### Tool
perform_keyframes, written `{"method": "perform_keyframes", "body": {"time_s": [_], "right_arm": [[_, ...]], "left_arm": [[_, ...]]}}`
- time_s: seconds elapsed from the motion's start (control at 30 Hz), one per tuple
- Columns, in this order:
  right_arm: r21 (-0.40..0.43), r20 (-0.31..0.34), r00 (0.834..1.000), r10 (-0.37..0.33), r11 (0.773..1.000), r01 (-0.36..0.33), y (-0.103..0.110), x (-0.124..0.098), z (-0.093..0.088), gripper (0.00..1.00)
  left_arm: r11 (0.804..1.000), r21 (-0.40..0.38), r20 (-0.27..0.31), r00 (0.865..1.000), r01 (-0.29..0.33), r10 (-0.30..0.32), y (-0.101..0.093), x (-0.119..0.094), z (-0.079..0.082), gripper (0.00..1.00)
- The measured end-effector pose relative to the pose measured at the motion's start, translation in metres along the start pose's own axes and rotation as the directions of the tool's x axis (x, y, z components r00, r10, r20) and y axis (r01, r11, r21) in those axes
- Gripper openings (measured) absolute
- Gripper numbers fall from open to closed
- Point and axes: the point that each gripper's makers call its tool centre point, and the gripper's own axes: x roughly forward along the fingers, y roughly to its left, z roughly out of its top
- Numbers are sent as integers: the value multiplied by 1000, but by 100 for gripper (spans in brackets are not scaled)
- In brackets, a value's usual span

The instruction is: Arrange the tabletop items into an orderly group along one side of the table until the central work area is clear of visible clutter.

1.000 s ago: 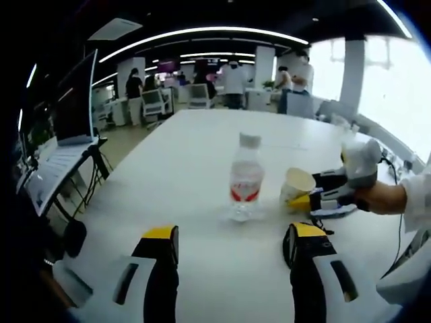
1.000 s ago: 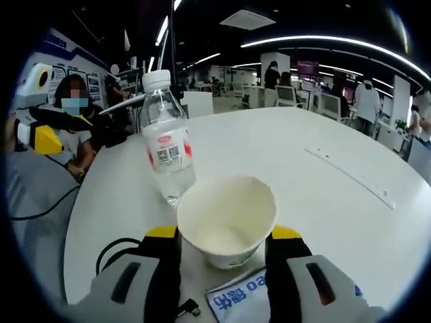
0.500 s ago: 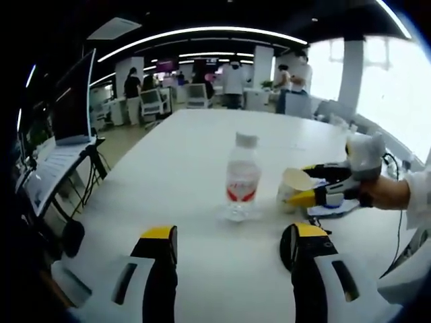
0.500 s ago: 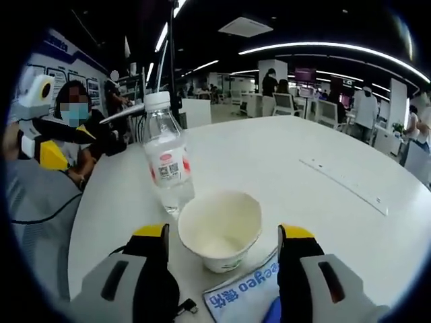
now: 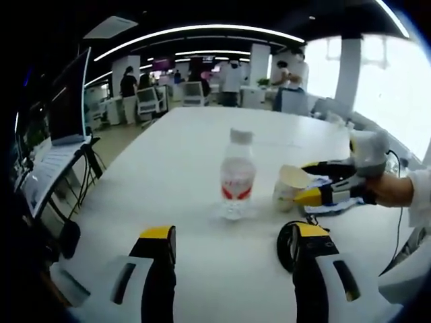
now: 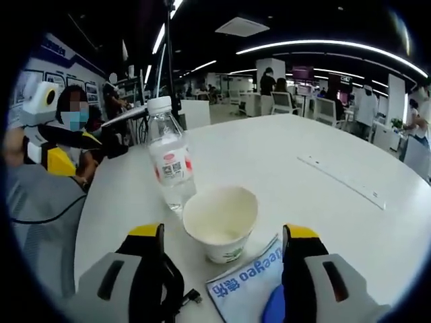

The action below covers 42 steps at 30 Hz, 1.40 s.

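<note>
**Right gripper view: a small group is forming, nothing held**

Nearest in the right gripper view, the right gripper (image 6: pixel 223 243) has its fingers (image 6: pixel 148 243) spread wide and empty, standing either side of the paper cup (image 6: pixel 220 220) without touching it. The cup sits upright on the white surface (image 6: pixel 323 208). Just beside it, toward the camera, lies a printed packet (image 6: pixel 244 288) with blue lettering, and a dark cable (image 6: pixel 176 291) curls next to the left finger. Just behind the cup stands the water bottle (image 6: pixel 171 166), upright and capped, close to it but apart.

In the left gripper view, the left gripper (image 5: pixel 229 250) is likewise wide open and empty, well short of the bottle (image 5: pixel 235 176). The cup (image 5: pixel 291 186), packet and cable sit to the bottle's right, with the right gripper (image 5: pixel 322 185) by the cup.

By my reading the gathering is well along: bottle, cup, packet and cable lie close together near one edge, and the far stretch of surface looks bare apart from a thin strip (image 6: pixel 340 179). What seems left is tightening the group and tidying the cable.
</note>
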Motion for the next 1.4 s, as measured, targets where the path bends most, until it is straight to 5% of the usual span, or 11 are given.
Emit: {"method": "perform_keyframes", "body": {"time_s": [0.53,1.03,1.4], "right_arm": [[62,34,997,-72,996,70,-5,-54,-6,68],[134,6,981,-195,972,192,-17,-113,-46,67],[144,-16,976,-219,965,219,-16,-127,-60,66]], "left_arm": [[996,54,13,997,75,-76,-16,37,32,67],[986,74,14,989,149,-150,-31,75,48,69],[984,96,3,988,152,-153,-29,86,54,68]]}}
